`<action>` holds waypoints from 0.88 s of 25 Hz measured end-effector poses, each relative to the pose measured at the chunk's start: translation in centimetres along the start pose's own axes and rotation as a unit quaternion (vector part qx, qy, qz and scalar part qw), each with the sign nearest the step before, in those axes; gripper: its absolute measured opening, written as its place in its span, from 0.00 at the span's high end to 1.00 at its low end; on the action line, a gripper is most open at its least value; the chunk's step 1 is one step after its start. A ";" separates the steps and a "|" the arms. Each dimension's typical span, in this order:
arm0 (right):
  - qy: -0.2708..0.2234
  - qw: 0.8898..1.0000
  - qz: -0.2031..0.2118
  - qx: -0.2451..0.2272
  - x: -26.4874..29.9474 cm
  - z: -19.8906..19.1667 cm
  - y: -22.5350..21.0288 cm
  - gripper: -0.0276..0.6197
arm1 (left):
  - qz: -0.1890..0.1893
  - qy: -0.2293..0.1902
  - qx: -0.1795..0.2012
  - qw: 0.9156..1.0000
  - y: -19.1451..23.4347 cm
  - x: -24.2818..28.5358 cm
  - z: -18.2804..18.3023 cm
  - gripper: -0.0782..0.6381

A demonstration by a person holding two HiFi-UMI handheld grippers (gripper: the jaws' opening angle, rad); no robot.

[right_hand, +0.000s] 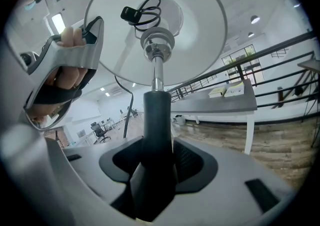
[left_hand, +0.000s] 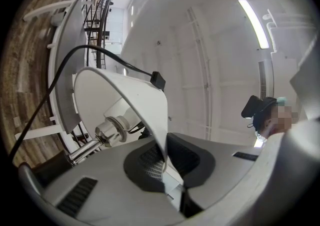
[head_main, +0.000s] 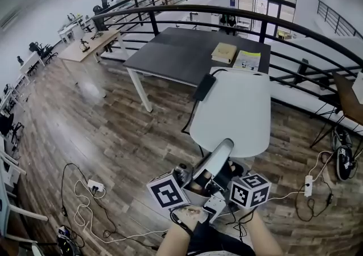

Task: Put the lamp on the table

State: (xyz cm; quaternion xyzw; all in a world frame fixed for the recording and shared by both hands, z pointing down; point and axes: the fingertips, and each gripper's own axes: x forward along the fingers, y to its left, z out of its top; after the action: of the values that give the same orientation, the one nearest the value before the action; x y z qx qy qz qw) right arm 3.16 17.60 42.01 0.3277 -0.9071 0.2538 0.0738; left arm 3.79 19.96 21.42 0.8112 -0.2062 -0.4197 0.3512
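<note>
I hold a lamp off the floor in both grippers. Its white shade (head_main: 232, 113) fills the middle of the head view, with a black cord and plug block (head_main: 204, 87) draped over its far edge. My left gripper (left_hand: 165, 166) is shut on the shade's thin rim (left_hand: 150, 120); the chrome socket (left_hand: 111, 131) shows inside the shade. My right gripper (right_hand: 157, 156) is shut on the lamp's black stem (right_hand: 158, 120), below the chrome rod and socket (right_hand: 157, 42). The dark grey table (head_main: 176, 53) stands ahead, beyond the lamp.
A book (head_main: 224, 52) and a leaflet (head_main: 247, 60) lie at the table's far right. Curved black railings (head_main: 170, 11) run behind it. Power strips (head_main: 95, 185) and loose cables (head_main: 85, 215) lie on the wood floor, with a chair (head_main: 346, 101) to the right.
</note>
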 end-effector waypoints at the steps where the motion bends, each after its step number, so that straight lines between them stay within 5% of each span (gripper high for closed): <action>1: 0.000 1.000 0.000 -0.001 0.3 0.2 -0.1 0.64 | -0.001 0.000 0.000 1.000 0.2 0.1 0.3 0.87; 22: -0.014 0.999 -0.034 0.011 10.1 6.7 -6.4 0.64 | -0.016 0.024 -0.022 0.999 8.8 6.1 8.4 0.87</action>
State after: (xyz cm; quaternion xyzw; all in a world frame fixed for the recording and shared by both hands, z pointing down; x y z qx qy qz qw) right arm -0.44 4.36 41.94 0.3623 -0.8937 0.2565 0.0656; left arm -0.03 6.93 21.30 0.8161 -0.1750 -0.4107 0.3670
